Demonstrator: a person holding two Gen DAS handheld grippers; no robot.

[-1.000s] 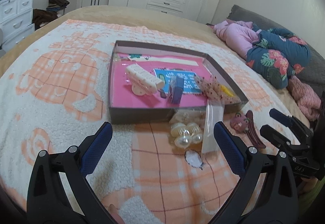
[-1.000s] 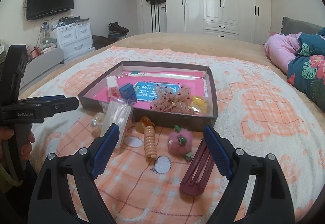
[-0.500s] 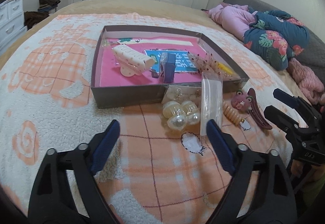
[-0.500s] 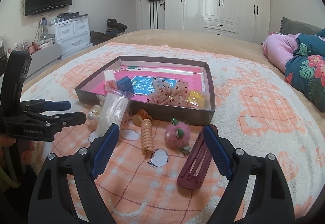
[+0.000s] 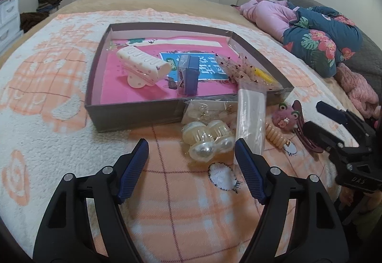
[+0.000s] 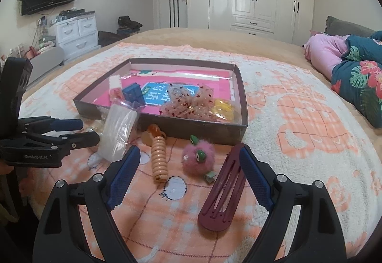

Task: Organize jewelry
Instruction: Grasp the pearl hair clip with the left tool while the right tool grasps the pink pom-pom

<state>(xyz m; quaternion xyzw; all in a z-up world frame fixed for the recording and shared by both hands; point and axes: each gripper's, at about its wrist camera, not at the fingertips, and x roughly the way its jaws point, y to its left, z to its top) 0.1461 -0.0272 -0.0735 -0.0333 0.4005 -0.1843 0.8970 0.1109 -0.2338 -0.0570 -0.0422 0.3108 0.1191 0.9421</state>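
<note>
Moved down and closer to the pearl hair clips (image 5: 207, 141), left gripper (image 5: 191, 158), jaws narrowed lately yet still apart, nothing pinched, clips just ahead between the tips. Right gripper (image 6: 188, 162) spread wide, empty; pink fuzzy clip (image 6: 197, 158) and coiled hair tie (image 6: 158, 155) between its fingers, maroon barrette (image 6: 224, 193) against the right finger. Brown tray (image 5: 133, 113) beyond both.

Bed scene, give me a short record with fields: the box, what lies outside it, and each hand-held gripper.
box: open brown tray box, pink lining, holding hair accessories
outside box: pearl clips, clear bag, coil tie, fuzzy pink clip, maroon clip
left hand-held gripper: jaws just narrowed, nothing held
right hand-held gripper: open, empty
</note>
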